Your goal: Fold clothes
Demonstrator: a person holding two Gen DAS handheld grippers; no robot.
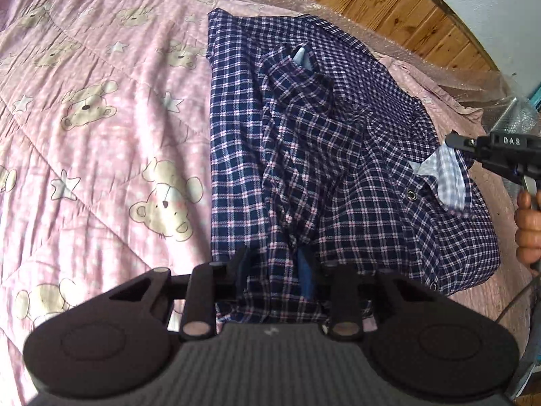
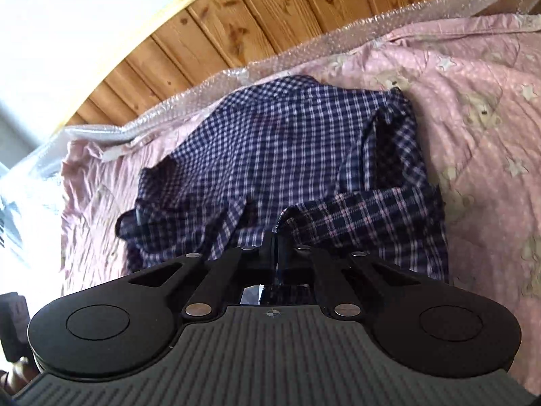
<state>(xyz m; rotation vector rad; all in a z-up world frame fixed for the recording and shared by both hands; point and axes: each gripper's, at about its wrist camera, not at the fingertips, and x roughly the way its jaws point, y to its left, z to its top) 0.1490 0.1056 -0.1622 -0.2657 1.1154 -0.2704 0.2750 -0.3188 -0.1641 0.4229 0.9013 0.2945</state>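
A navy plaid shirt [image 1: 338,155] with pink lines lies rumpled on the pink bear-print quilt [image 1: 101,135], one sleeve folded across its middle. My left gripper [image 1: 280,267] sits at the shirt's near hem, its fingers apart with plaid cloth lying between them. In the left wrist view my right gripper [image 1: 454,143] reaches in from the right edge, beside a turned-back flap of pale lining [image 1: 446,176]. Up close, the right gripper [image 2: 275,253] has its fingers pressed together on a fold of the shirt [image 2: 270,142].
A wooden headboard [image 2: 236,23] and a strip of bubble wrap [image 2: 338,40] run along the quilt's far side. A hand [image 1: 527,230] holds the right gripper's handle. Open quilt [image 2: 490,118] stretches beyond the shirt.
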